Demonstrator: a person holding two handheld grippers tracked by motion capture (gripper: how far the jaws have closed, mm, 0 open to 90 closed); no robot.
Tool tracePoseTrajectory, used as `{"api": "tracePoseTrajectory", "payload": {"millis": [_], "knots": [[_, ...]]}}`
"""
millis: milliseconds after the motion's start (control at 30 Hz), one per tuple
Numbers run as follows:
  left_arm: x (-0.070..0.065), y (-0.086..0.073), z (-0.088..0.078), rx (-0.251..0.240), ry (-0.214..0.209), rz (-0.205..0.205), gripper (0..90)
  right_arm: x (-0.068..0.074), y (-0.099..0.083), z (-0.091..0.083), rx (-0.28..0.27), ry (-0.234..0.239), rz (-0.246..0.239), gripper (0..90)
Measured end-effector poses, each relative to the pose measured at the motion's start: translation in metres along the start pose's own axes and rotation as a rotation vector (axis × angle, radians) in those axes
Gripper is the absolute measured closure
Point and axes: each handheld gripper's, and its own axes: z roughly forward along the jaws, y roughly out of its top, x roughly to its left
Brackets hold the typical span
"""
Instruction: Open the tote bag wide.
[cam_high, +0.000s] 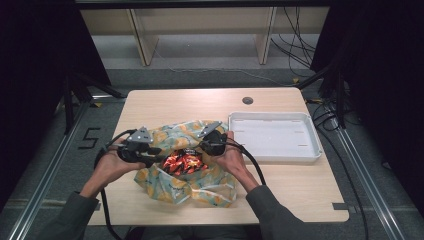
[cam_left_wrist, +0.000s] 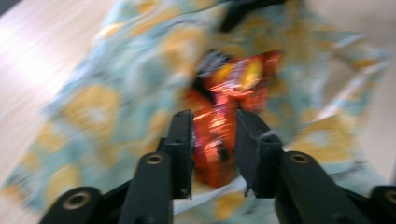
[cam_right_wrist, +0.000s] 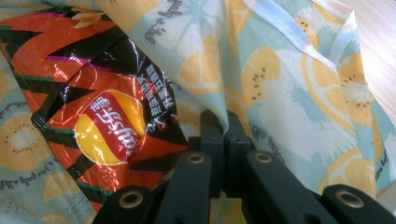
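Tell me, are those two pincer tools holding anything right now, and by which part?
The right gripper pinches the fruit-print bag by a fold of its opening edge. The left gripper stands open around the orange snack packet, holding nothing.

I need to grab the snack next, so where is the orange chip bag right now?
In the high view the chip bag lies inside the open fruit-print bag at the table's near middle, between the two tongs, left of the white tray.

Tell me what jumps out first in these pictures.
A shiny red-orange snack bag lies in the open mouth of a fruit-print cloth bag at the table's near middle. The right gripper pinches the cloth's edge, while the left gripper straddles the snack bag with its jaws apart. An empty white tray sits to the right.
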Motion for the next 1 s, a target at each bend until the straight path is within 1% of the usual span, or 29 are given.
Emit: {"api": "tracePoseTrajectory", "payload": {"millis": [33, 100, 200, 233, 267, 333, 367, 400, 433, 467, 500, 533, 600, 633, 700, 733, 767, 800, 833, 867, 900, 933, 967, 1000], "knots": [[-0.004, 0.001, 0.006, 0.008, -0.015, 0.008, 72.5, 0.000, 0.000, 0.000, 0.001, -0.002, 0.000, 90.0], [-0.009, 0.001, 0.021, 0.048, -0.024, 0.020, 77.0, 0.001, -0.001, 0.001, 0.001, -0.003, 0.007, 90.0], [-0.010, -0.006, 0.039, 0.134, -0.059, 0.016, 85.6, -0.001, 0.000, 0.000, 0.003, 0.002, 0.003, 90.0], [-0.012, -0.010, 0.042, 0.162, -0.074, 0.004, 87.6, -0.001, 0.000, -0.001, 0.009, 0.000, 0.005, 90.0], [-0.012, -0.014, 0.042, 0.185, -0.086, 0.016, 89.2, -0.002, -0.001, 0.000, -0.002, -0.001, 0.000, 90.0], [-0.018, -0.024, 0.039, 0.222, -0.118, -0.004, 89.5, -0.005, -0.002, 0.000, -0.002, -0.010, 0.002, 90.0], [-0.019, -0.030, 0.036, 0.235, -0.125, 0.004, 89.5, -0.005, -0.002, 0.000, 0.001, -0.008, 0.011, 90.0], [-0.019, -0.038, 0.031, 0.239, -0.123, -0.003, 89.6, -0.006, -0.003, 0.000, -0.001, -0.009, 0.004, 90.0], [-0.017, -0.043, 0.029, 0.255, -0.125, -0.002, 89.6, -0.007, -0.003, 0.000, 0.001, -0.005, 0.010, 90.0], [-0.015, -0.051, 0.026, 0.261, -0.122, -0.014, 89.7, -0.007, -0.004, 0.001, 0.002, -0.005, 0.004, 90.0], [-0.012, -0.057, 0.024, 0.277, -0.109, -0.009, 89.7, -0.007, -0.004, 0.001, 0.007, -0.008, 0.013, 90.0], [-0.010, -0.064, 0.023, 0.292, -0.100, -0.019, 89.7, -0.007, -0.004, 0.002, 0.010, -0.009, 0.014, 90.0], [-0.005, -0.075, 0.022, 0.321, -0.084, -0.014, 89.7, -0.007, -0.005, 0.004, 0.014, -0.012, 0.010, 90.0], [-0.003, -0.079, 0.021, 0.344, -0.080, -0.011, 89.8, -0.006, -0.005, 0.004, 0.018, -0.011, 0.013, 90.0], [-0.001, -0.083, 0.020, 0.341, -0.071, -0.006, 89.7, -0.006, -0.005, 0.005, 0.017, -0.010, 0.011, 90.0], [-0.001, -0.083, 0.019, 0.336, -0.066, 0.006, 89.7, -0.006, -0.005, 0.005, 0.025, 0.000, 0.021, 90.0], [-0.002, -0.082, 0.019, 0.325, -0.060, 0.008, 89.7, -0.007, -0.005, 0.006, 0.023, -0.004, 0.010, 90.0], [-0.005, -0.079, 0.019, 0.276, -0.050, -0.016, 89.6, -0.006, -0.005, 0.008, 0.015, -0.008, 0.019, 90.0], [-0.005, -0.076, 0.017, 0.246, -0.045, -0.018, 89.4, -0.006, -0.005, 0.008, 0.016, -0.007, 0.025, 90.0], [-0.006, -0.071, 0.016, 0.229, -0.041, -0.017, 88.2, -0.006, -0.005, 0.008, 0.012, -0.011, 0.016, 90.0], [-0.006, -0.066, 0.014, 0.217, -0.024, 0.003, 86.3, -0.006, -0.005, 0.007, 0.025, 0.002, 0.012, 90.0], [-0.008, -0.062, 0.014, 0.183, -0.005, -0.006, 83.3, -0.005, -0.004, 0.007, 0.020, 0.006, 0.014, 90.0], [-0.009, -0.057, 0.014, 0.165, 0.006, 0.006, 83.0, -0.004, -0.004, 0.006, 0.014, 0.003, 0.010, 90.0], [-0.011, -0.053, 0.015, 0.137, 0.029, 0.016, 81.3, -0.005, -0.003, 0.005, 0.014, 0.005, 0.002, 90.0]]}}
